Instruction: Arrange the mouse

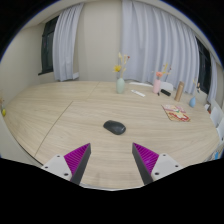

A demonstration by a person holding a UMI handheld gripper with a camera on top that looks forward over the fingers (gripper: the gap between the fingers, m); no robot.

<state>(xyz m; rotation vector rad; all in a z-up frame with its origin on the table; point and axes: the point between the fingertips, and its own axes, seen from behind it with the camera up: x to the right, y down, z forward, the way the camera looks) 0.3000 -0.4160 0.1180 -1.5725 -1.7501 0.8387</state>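
Observation:
A dark grey computer mouse (114, 127) lies on a light wooden table (60, 115), a little beyond my fingers and roughly centred between them. My gripper (112, 158) is open and empty, its two fingers with magenta pads (77, 157) spread wide above the table's near part. Nothing is between the fingers.
A glass vase with flowers (120, 83) stands at the table's far middle. A booklet or flat card (176, 113) lies at the far right, with a small bottle (180, 92) and other small items near it. White curtains (150, 40) hang behind the table.

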